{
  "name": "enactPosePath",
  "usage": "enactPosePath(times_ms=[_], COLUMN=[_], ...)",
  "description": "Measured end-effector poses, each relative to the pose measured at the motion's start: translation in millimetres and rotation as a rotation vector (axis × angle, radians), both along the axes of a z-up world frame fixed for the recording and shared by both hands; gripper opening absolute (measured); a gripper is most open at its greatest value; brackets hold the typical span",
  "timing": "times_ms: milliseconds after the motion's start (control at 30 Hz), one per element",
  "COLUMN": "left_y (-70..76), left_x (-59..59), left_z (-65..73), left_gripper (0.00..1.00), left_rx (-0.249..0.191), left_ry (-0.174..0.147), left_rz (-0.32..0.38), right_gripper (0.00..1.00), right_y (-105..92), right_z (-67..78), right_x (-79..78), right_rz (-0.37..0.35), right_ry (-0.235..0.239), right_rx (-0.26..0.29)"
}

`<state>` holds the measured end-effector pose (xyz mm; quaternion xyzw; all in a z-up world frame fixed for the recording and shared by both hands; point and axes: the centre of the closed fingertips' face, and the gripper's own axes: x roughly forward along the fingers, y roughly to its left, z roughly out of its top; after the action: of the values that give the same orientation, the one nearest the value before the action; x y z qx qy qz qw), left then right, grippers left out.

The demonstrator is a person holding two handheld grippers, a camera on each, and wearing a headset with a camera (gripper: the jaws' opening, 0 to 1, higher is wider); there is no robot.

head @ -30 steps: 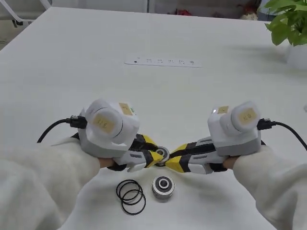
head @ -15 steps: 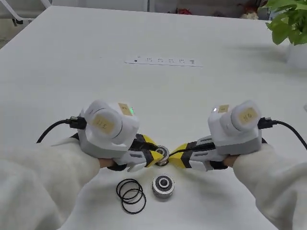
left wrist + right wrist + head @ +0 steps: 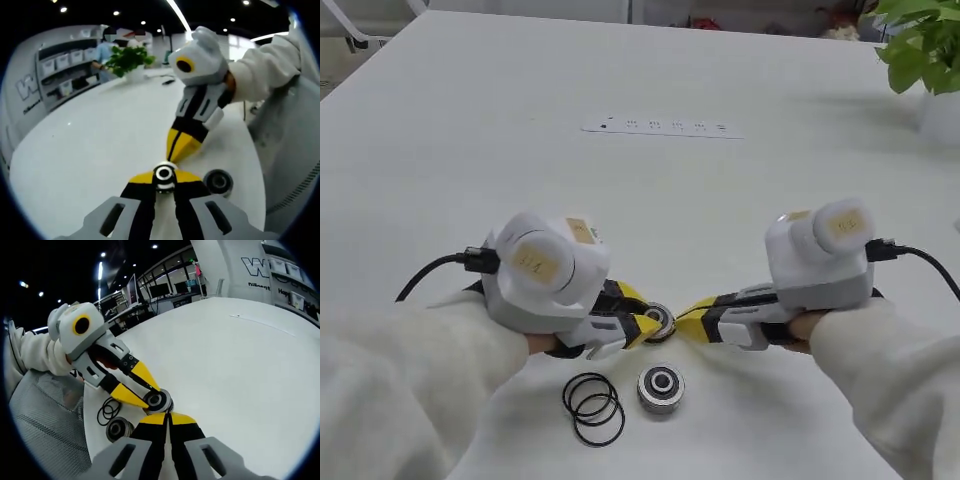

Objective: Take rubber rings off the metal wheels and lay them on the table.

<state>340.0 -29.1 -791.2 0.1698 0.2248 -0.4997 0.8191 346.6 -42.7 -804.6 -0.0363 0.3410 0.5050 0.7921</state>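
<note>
Rightward over the table goes my right gripper, jaws pinched together just beside the wheel that my left gripper clamps; peeling looks under way, I reckon. A second wheel and three loose rings lie nearby.

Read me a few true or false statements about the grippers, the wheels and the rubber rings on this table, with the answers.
1. The left gripper is shut on a metal wheel. True.
2. The right gripper has its jaws wide open. False: they are closed together.
3. Three rubber rings lie on the table. True.
4. The second wheel rests on top of the rings. False: it stands beside them on the table.
</note>
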Motion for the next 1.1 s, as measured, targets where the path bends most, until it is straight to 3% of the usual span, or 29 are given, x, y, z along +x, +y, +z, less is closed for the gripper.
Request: enactPosePath(times_ms=[100,200,1100], left_y=[0.1,0.2,-0.6], left_x=[0.1,0.4,2.1], left_z=[-0.1,-0.2,-0.7], left_gripper=[0.14,0.14,0.14], left_rx=[-0.004,-0.008,0.003], left_ry=[-0.003,-0.004,-0.014], left_rz=[0.006,0.012,0.014], right_gripper=[0.00,0.00,0.00], right_y=[1.2,4.5,9.4], right_z=[1.4,10.0,15.2], right_x=[-1.0,-0.4,-3.0], right_rz=[-0.009,-0.028,-0.017], right_ry=[0.006,0.018,0.014], right_rx=[0.008,0.054,0.049])
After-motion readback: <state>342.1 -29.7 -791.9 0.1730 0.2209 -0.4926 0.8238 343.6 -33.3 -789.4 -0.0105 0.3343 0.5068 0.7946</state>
